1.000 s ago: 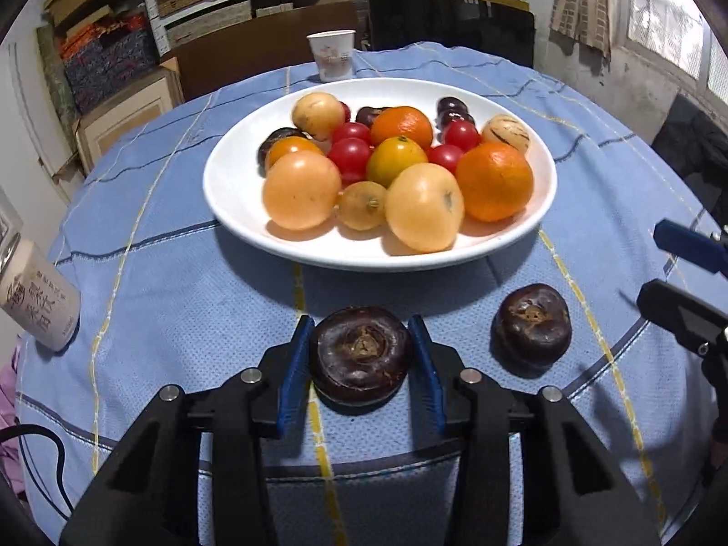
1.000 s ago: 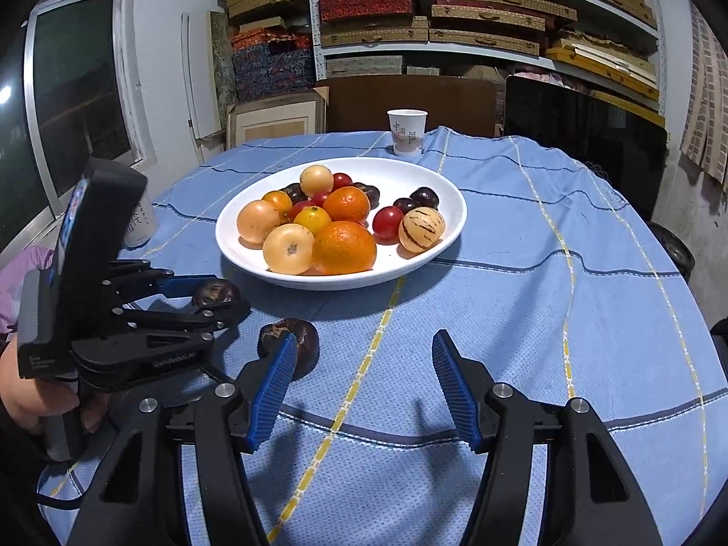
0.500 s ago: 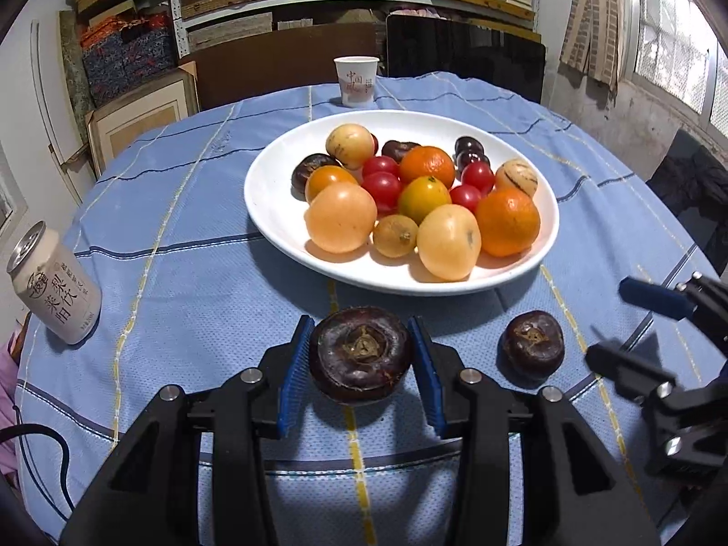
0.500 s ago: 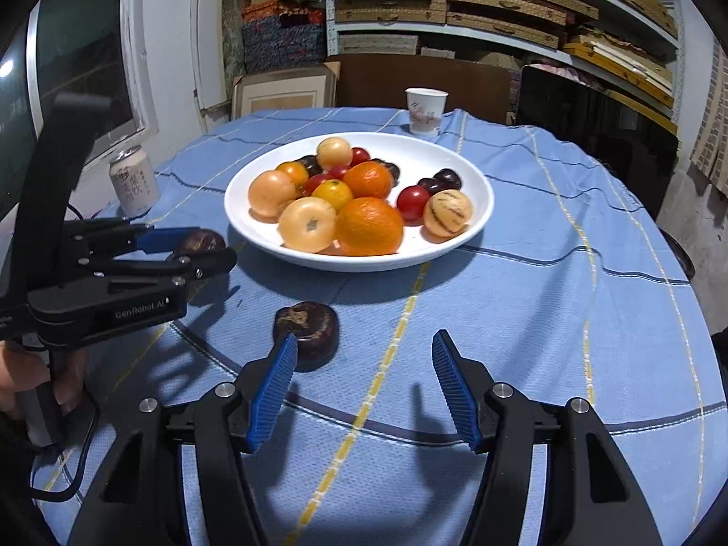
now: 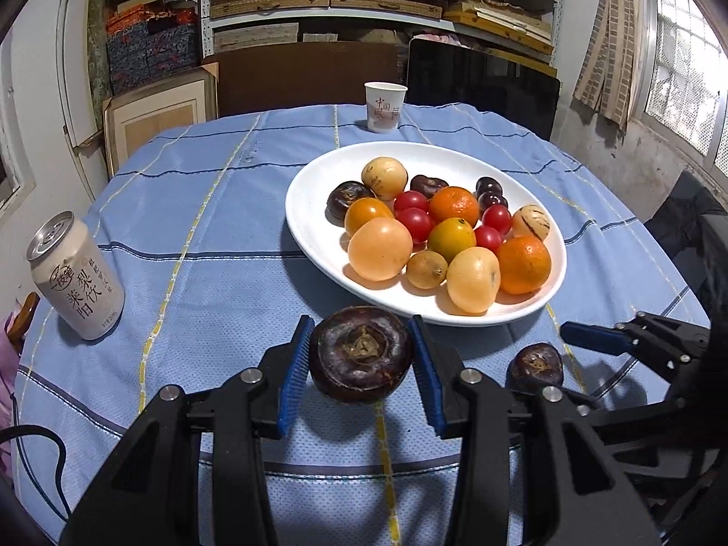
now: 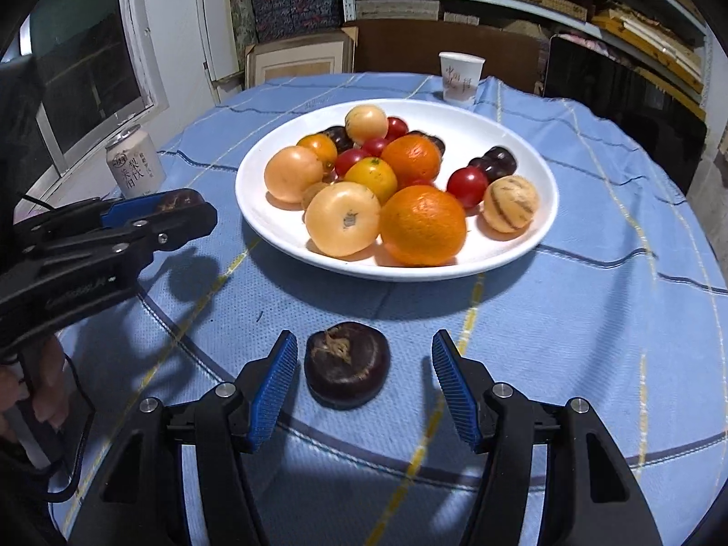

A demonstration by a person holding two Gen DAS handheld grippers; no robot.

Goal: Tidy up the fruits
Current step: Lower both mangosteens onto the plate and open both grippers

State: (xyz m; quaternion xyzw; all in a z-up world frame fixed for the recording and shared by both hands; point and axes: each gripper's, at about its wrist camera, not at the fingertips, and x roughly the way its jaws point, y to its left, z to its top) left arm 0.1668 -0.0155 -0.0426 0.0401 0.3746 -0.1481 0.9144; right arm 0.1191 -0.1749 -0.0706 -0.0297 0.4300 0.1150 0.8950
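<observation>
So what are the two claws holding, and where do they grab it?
The left claw squeezes a dark round fruit by its sides. The right claw is closing around another dark fruit on the table, not gripping yet.

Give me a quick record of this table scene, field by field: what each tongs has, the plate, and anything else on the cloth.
left tongs: shut on a dark brown round water chestnut, lifted near the plate's edge
right tongs: closing, pads not touching a second dark brown water chestnut lying on the cloth between them
plate: white oval plate holding oranges, red cherry tomatoes, yellow-orange fruits, dark chestnuts
cloth: blue striped tablecloth
other items: pale drink can, white paper cup
</observation>
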